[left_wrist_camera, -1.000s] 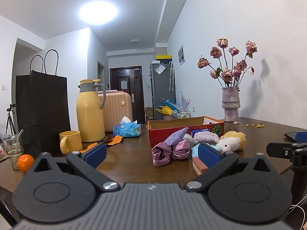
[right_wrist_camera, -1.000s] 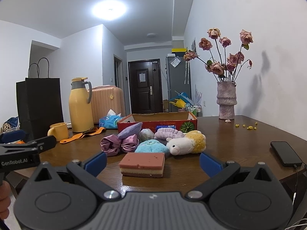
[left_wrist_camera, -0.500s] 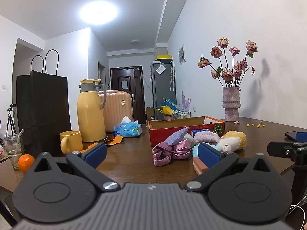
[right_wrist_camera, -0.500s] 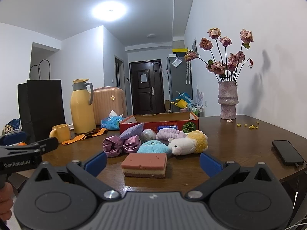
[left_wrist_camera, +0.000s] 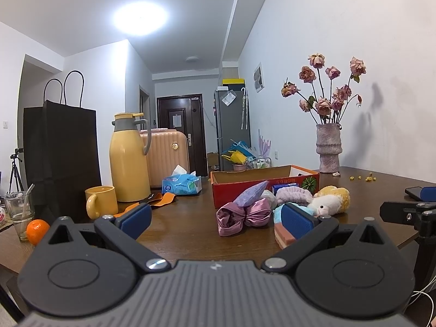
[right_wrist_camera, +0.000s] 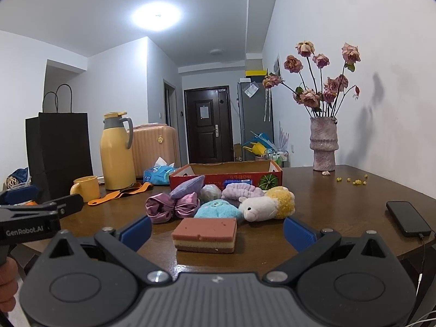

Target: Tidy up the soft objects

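Note:
Soft things lie heaped in front of a red cardboard box (right_wrist_camera: 226, 175): a layered pink sponge (right_wrist_camera: 205, 234), a blue plush (right_wrist_camera: 216, 209), a white and yellow sheep plush (right_wrist_camera: 268, 204), a pink satin scrunchie (right_wrist_camera: 171, 207), a purple pad (right_wrist_camera: 188, 186) and a lilac headband (right_wrist_camera: 241, 190). My right gripper (right_wrist_camera: 216, 231) is open and empty, with the sponge just beyond its fingertips. My left gripper (left_wrist_camera: 215, 219) is open and empty, left of the heap; the scrunchie (left_wrist_camera: 241, 216) lies ahead of it.
A yellow thermos (left_wrist_camera: 129, 158), yellow mug (left_wrist_camera: 99, 201), black paper bag (left_wrist_camera: 60, 152), tissue pack (left_wrist_camera: 181, 185), orange strap (left_wrist_camera: 158, 200), glass (left_wrist_camera: 19, 212) and orange (left_wrist_camera: 36, 227) stand at the left. A vase of dried roses (right_wrist_camera: 324, 147) and a phone (right_wrist_camera: 407, 218) are at the right.
Both grippers have edged slightly forward toward the heap; the objects have not moved.

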### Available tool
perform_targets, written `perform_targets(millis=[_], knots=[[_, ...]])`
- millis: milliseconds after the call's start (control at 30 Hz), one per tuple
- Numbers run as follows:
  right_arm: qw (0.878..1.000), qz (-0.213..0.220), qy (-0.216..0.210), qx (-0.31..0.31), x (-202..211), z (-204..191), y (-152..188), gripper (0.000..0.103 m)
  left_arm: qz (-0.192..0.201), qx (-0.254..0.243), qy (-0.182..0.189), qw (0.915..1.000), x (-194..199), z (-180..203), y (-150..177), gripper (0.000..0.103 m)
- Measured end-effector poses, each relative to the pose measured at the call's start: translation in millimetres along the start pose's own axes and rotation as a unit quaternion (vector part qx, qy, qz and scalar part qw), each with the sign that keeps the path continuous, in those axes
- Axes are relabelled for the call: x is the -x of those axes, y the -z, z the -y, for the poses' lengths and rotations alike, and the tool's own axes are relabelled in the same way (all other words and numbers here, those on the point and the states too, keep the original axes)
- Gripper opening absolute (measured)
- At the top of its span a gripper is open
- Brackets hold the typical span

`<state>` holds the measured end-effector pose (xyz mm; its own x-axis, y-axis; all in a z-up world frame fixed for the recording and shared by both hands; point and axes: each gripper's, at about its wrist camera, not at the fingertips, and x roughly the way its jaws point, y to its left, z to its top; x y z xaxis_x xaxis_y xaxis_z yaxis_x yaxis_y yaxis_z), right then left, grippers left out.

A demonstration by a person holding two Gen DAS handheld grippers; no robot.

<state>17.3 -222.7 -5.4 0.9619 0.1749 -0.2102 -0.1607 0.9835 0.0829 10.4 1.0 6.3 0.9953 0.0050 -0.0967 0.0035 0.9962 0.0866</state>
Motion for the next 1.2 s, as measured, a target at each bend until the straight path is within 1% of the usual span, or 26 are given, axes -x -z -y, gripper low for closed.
perform_targets(millis=[633,767,867,933,1000,1033,1133,1200], knots=[[1.000,-0.005,-0.003,-0.011,-1,2,2,0.103,0.000,0.001,0.000,1.0000,0,-1,1,0.103],[1.000,0.001,-0.009,-0.009,-1,2,2,0.103,-0.001,-0.002,-0.005,1.0000,-1,-1,2,0.103],[1.000,0.006,-0.014,-0.008,-4,5,-5,0.103,0.002,-0.009,-0.016,0.9998,-9,-3,-1,0.103],[0.999,-0.004,-0.029,-0.018,-12,12,-12,0.103,0.004,-0.003,-0.026,0.9996,-17,-6,-4,0.103],[0.996,-0.034,-0.055,-0.054,-27,25,-20,0.103,-0.011,0.005,-0.041,0.9991,-31,-10,-5,0.103],[0.994,-0.056,-0.052,-0.073,-37,31,-25,0.103,-0.025,0.008,-0.045,0.9986,-40,-12,-6,0.103],[0.987,-0.112,-0.010,-0.115,-64,45,-37,0.103,-0.053,0.026,-0.033,0.9977,-67,-26,-7,0.103],[0.985,-0.133,0.001,-0.111,-81,50,-45,0.103,-0.078,0.041,-0.016,0.9960,-88,-37,-10,0.103]])
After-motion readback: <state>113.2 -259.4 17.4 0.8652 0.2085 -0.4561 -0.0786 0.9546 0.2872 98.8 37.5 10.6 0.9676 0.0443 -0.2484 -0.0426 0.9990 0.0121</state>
